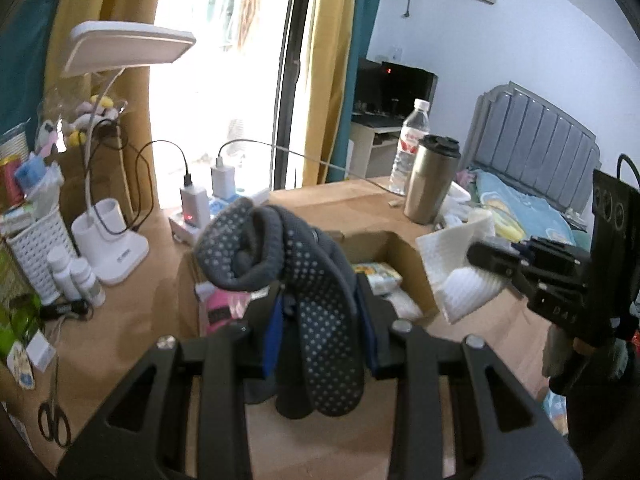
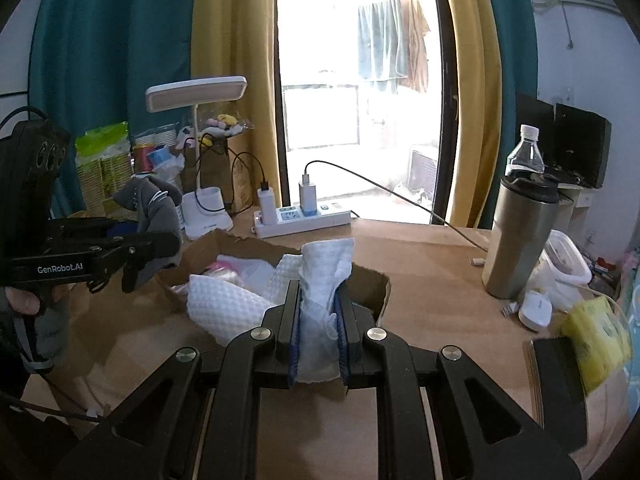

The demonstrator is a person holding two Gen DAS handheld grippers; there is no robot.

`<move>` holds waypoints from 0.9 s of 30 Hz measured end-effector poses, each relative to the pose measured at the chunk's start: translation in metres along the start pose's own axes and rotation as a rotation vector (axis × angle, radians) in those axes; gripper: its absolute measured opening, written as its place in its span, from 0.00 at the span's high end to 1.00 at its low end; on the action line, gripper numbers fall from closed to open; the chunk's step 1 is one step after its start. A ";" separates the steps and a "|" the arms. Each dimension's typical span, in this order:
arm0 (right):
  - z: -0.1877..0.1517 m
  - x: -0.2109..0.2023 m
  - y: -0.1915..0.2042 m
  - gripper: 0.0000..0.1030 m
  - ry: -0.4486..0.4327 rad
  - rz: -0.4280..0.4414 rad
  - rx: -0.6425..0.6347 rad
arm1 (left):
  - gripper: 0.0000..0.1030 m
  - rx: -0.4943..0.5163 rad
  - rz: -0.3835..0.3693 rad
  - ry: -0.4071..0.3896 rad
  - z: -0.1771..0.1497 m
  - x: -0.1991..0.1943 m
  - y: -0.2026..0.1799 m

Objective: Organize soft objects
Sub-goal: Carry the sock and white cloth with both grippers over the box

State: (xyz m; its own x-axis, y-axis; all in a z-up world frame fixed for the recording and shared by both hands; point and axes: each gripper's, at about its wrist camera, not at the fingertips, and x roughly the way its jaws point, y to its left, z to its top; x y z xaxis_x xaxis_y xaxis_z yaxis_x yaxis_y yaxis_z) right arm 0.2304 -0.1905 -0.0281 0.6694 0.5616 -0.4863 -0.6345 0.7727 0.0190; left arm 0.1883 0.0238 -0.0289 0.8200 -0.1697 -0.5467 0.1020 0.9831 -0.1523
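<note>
While both hands are hovering over the bench [image 2: 420, 256], the open cardboard box [image 1: 394, 248] is sitting just ahead of and below both loads. Left gripper [image 1: 320, 312], jaws pinching a grey dotted sock [image 1: 280, 248], is letting it droop limp, long axis hanging toward the camera. Right gripper [image 2: 318, 320], jaws pressed tight, is pinching a white waffle-textured cloth [image 2: 324, 268], crumpled upright above the box's near wall, arguably nearer.

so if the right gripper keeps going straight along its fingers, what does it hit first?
Probably the open cardboard box: the right gripper, shut on a white cloth, points down over its near rim, toward the white textured cloth inside. Depth is unclear.
</note>
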 end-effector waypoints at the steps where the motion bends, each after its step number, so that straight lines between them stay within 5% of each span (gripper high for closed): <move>1: 0.002 0.005 -0.003 0.84 0.001 0.002 0.001 | 0.68 0.000 -0.001 0.002 0.002 0.004 0.001; 27: 0.004 0.115 -0.018 0.84 0.115 0.011 0.012 | 0.68 -0.049 -0.039 0.162 0.009 0.119 0.033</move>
State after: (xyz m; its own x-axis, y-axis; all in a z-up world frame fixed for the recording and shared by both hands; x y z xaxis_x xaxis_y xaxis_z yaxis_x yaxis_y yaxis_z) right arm 0.3202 -0.1386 -0.0813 0.6132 0.5330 -0.5829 -0.6363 0.7706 0.0353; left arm 0.2949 0.0369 -0.0914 0.7142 -0.2207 -0.6642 0.1015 0.9716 -0.2137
